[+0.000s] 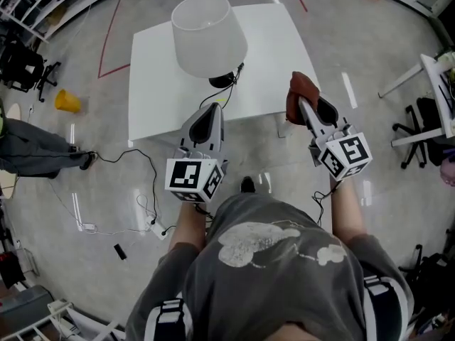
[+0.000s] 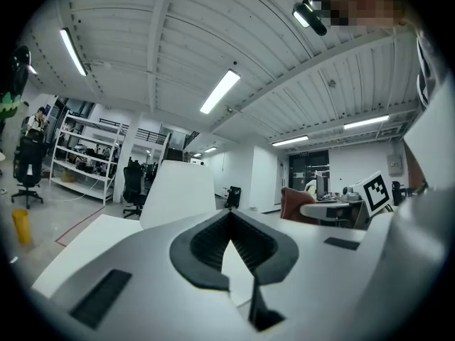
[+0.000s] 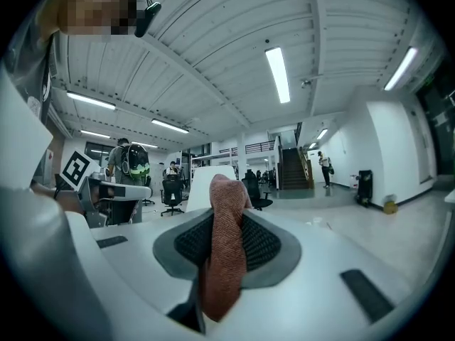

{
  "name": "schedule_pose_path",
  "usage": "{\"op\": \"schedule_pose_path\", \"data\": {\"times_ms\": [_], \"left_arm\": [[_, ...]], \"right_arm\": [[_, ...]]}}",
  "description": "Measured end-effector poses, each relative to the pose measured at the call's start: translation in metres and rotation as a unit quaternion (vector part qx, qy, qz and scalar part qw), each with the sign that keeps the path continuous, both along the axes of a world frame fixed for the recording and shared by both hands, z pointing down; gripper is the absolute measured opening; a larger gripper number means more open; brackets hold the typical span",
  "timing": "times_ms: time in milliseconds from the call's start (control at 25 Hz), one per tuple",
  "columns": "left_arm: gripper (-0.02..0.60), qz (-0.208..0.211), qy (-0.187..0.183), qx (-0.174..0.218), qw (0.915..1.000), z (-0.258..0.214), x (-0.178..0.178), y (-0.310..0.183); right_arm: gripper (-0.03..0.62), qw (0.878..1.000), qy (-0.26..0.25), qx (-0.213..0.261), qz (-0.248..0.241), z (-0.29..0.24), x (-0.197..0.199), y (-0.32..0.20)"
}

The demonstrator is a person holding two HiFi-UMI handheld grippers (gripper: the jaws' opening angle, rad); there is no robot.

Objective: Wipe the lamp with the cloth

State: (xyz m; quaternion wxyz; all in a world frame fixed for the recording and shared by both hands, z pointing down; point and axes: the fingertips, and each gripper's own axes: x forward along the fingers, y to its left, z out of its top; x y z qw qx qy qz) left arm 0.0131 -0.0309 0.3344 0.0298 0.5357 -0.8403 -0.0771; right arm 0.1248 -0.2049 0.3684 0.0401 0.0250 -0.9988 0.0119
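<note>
Polished grey floor (image 1: 92, 190) is spreading out beneath me, and a white square table (image 1: 284, 55) is standing on it ahead of both sets of jaws. I am looking at a table lamp with a white tapered fabric shade (image 1: 210, 34) standing near the table's close edge. Its black base (image 1: 222, 80) is showing just beyond the tips of the left gripper (image 1: 211, 109). I cannot tell whether those tips are touching it.

I am holding the left gripper (image 2: 229, 215) with its jaws closed, the dark ribbed pads meeting at the tips with nothing between them. Seen from there, the lamp (image 2: 178, 190) is rising ahead of the jaws and a little to their left.

I am holding the right gripper (image 1: 306, 109) off to the right of the lamp, over the table's near right corner. Its jaws are clamping a rust-brown knitted cloth (image 1: 302, 87). In the right gripper view, the cloth (image 3: 224, 247) is standing up between the pads and drooping back toward the camera. Part of the lamp (image 3: 199, 189) is showing behind it, well apart from the jaws.

Far left of the jaws, a yellow cone-shaped plastic object (image 1: 68, 101) is lying on the floor. A thin black cable (image 1: 135, 160) is trailing across the floor nearby.
</note>
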Motion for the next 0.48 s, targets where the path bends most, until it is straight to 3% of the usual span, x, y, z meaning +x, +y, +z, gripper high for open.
{"op": "schedule_pose_path", "data": {"times_ms": [160,480], "left_arm": [[0.008,0.007,-0.004,0.005,1.0,-0.006,-0.022,-0.021],[0.008,-0.003,-0.004,-0.003,1.0,-0.002,-0.034,-0.05]], "right_arm": [[0.091,1.0,0.003,0.004,-0.001,-0.004,-0.026,-0.015],[0.091,1.0,0.003,-0.006,-0.013,0.006,-0.046,-0.045]]}}
